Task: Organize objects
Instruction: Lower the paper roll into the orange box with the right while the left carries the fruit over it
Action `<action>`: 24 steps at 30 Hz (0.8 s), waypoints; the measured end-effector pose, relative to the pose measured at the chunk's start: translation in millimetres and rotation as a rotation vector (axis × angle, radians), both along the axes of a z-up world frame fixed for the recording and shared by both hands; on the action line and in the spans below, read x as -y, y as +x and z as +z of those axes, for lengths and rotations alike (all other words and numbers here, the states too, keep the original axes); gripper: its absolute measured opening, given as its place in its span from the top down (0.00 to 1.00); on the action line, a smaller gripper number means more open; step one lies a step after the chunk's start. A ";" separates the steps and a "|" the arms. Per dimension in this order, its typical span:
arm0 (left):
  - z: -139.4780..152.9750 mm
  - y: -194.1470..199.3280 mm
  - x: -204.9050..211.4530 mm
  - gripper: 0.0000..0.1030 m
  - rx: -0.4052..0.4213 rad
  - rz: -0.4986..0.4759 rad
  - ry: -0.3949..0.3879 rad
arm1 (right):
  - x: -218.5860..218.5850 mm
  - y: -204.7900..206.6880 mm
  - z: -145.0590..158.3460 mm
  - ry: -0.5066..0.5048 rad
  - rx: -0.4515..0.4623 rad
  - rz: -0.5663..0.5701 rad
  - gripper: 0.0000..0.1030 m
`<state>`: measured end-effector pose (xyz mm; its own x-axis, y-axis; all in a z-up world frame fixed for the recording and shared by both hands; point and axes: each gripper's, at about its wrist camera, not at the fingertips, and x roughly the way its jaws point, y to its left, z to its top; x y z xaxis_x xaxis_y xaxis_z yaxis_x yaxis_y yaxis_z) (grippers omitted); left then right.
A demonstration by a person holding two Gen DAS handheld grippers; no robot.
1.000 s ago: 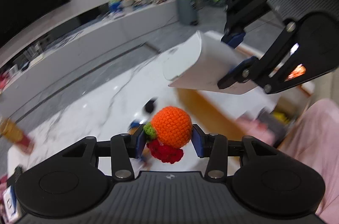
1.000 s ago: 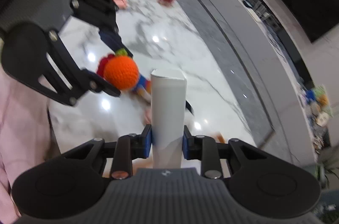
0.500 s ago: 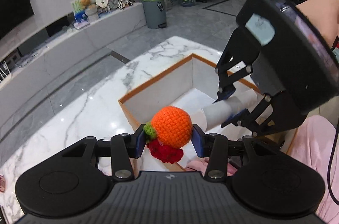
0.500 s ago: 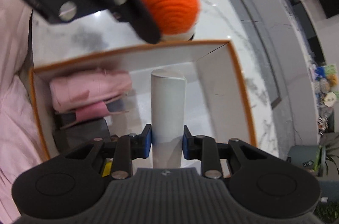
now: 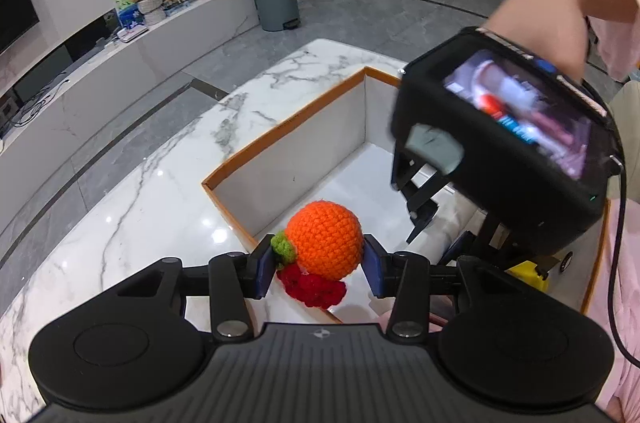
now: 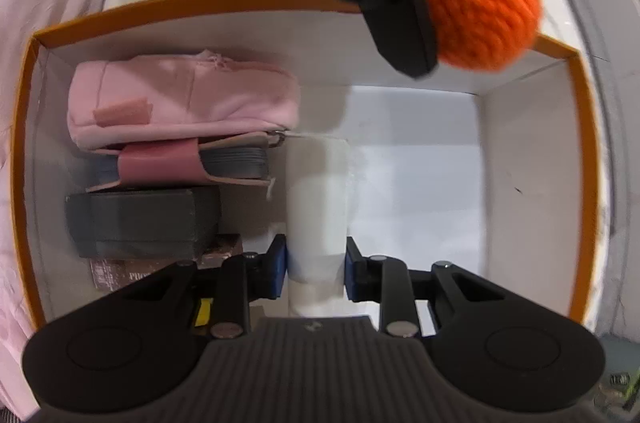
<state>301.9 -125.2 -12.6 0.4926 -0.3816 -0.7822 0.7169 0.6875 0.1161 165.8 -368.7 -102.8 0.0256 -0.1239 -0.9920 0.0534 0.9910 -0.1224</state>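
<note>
Left gripper [image 5: 318,265] pinching a round orange crocheted ball [image 5: 326,240] with a green leaf and red knitted tuft, blue pads pressed to its two sides, held above the near rim of an open orange-edged white cardboard box [image 5: 280,131] on a white marble tabletop [image 5: 132,199]. Right gripper [image 6: 316,269] clamped on a white cylindrical tube [image 6: 317,207], pointing straight down into the box. Tube's long axis in line with the fingers, far end down toward the white floor of the box, just beside a stack along the left wall: a pink fabric pouch [image 6: 180,99], a pink-strapped wallet [image 6: 192,165], a dark grey case [image 6: 140,223]. Whether the tube's end touches the floor: cannot tell. Right half of the box bare.
</note>
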 end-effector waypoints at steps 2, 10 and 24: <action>-4.1 3.3 3.5 0.50 -0.010 -0.003 -0.001 | 6.7 2.9 -7.1 0.035 -0.013 0.015 0.71; -11.7 7.4 14.0 0.50 -0.024 -0.039 -0.008 | 25.1 -5.0 -0.8 0.038 0.032 -0.042 0.65; -23.9 17.9 28.0 0.50 -0.048 -0.045 0.020 | 57.8 -17.4 0.8 0.007 0.085 -0.064 0.62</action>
